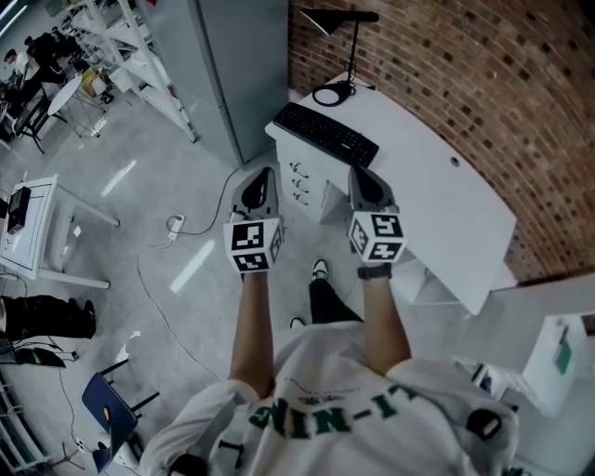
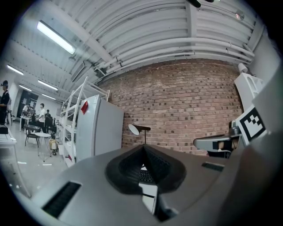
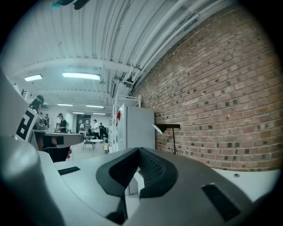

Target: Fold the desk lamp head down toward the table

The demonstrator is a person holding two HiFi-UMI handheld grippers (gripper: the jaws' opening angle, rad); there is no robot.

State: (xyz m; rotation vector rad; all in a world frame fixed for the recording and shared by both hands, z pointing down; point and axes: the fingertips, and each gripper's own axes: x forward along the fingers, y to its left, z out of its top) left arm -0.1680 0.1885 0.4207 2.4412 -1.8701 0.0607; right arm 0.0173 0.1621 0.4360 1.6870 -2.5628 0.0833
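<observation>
Lamp (image 1: 344, 16) upright on table (image 1: 446, 204) beside keyboard (image 1: 325, 134), left gripper (image 1: 262, 175) and right gripper (image 1: 363, 175) well short, fingers together, empty

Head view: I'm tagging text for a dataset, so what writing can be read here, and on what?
"NIN": green letters on the shirt, upside down; the rest is unreadable.
Marker cubes: black-and-white squares only, no text.
Keyboard: key legends too small to read.
</observation>
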